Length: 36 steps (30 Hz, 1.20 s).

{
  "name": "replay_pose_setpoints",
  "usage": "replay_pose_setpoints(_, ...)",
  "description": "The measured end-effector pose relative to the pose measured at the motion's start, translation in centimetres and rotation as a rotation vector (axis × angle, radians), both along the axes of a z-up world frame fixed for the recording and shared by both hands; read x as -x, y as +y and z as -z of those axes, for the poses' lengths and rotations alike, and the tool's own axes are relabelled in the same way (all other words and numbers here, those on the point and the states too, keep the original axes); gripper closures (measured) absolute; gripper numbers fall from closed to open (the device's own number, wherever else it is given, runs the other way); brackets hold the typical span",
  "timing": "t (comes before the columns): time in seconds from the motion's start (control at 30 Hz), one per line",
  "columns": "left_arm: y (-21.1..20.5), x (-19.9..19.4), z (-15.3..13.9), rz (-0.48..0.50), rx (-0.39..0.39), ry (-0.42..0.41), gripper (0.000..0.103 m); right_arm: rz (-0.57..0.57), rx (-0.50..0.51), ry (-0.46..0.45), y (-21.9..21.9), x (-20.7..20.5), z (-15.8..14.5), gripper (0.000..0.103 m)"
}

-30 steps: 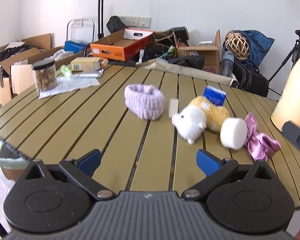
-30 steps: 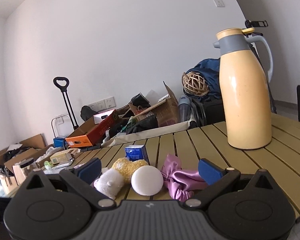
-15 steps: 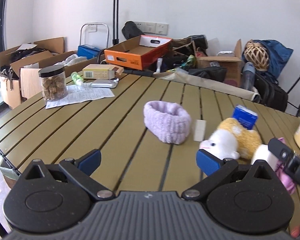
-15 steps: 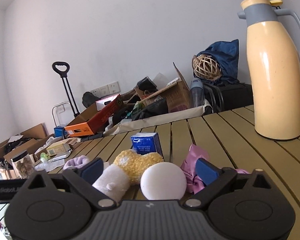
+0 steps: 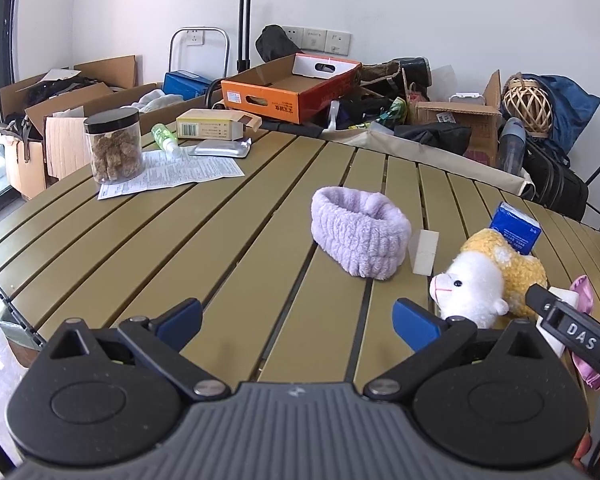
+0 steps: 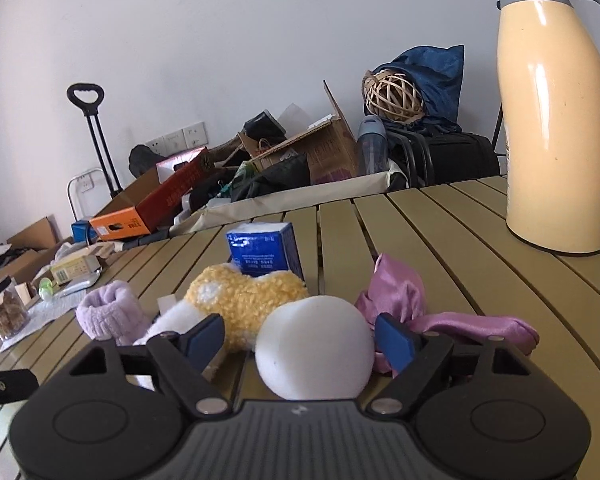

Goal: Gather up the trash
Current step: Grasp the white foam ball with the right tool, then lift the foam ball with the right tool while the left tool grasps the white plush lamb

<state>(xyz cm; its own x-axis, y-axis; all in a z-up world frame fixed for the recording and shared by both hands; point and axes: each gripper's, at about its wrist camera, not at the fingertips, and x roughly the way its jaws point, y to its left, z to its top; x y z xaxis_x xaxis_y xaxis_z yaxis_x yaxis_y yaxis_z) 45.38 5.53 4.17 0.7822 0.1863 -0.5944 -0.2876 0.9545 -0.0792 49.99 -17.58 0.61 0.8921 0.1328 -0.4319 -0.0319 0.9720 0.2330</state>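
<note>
A white round foam piece (image 6: 315,347) lies on the slatted table between the blue pads of my right gripper (image 6: 300,336), which is open around it; whether the pads touch it I cannot tell. Beside it lie a yellow-and-white plush sheep (image 6: 240,300), a blue tissue pack (image 6: 262,252) and a pink satin bow (image 6: 432,312). My left gripper (image 5: 298,322) is open and empty over bare slats. Ahead of it sit a lilac headband (image 5: 358,236), a small white block (image 5: 423,252) and the sheep (image 5: 486,284).
A cream thermos (image 6: 556,120) stands at the table's right. At the far left are a jar of brown chunks (image 5: 114,150), a printed sheet (image 5: 172,172), a yellow carton (image 5: 212,128) and a foil pack (image 5: 220,148). Cardboard boxes and bags crowd the floor behind the table.
My right gripper has moved forward and lower, so the white foam piece now sits between its pads. My left gripper has shifted left, leaving the sheep at the right.
</note>
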Motion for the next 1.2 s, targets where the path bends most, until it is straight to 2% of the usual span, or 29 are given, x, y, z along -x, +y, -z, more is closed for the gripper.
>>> replay_pose_setpoints(0.07,-0.1,0.1,0.0,0.006,-0.003,-0.002,0.0,-0.003,0.017,0.007,0.2,0.0,0.0,0.027)
replay_pose_setpoints(0.2,-0.2,0.2,-0.1,0.008,-0.004,-0.003,0.0,0.01,0.026,0.033,0.2,-0.2,0.2,0.045)
replay_pose_setpoints(0.27,-0.2,0.1,0.0,0.011,0.008,0.003,0.0,0.019,0.027,0.038,0.0,-0.2,0.3,0.051)
replay_pose_setpoints(0.57,-0.4,-0.3,0.3,0.017,0.022,0.012,0.0,0.022,-0.002,0.03,-0.7,0.1,0.3,0.06)
replay_pose_setpoints(0.77,-0.8,-0.6,0.5,0.027,0.027,0.013,0.0,0.02,-0.022,-0.008,-1.3,1.0,-0.4,0.068)
replay_pose_setpoints(1.03,-2.0,-1.1,0.7,0.049,0.035,-0.002,0.0,0.022,-0.093,-0.071,-3.0,2.7,-1.4,0.068)
replay_pose_setpoints(1.2,-3.2,-1.5,0.8,0.07,0.025,-0.044,0.0,0.044,-0.092,-0.123,-4.4,4.2,-2.3,0.068)
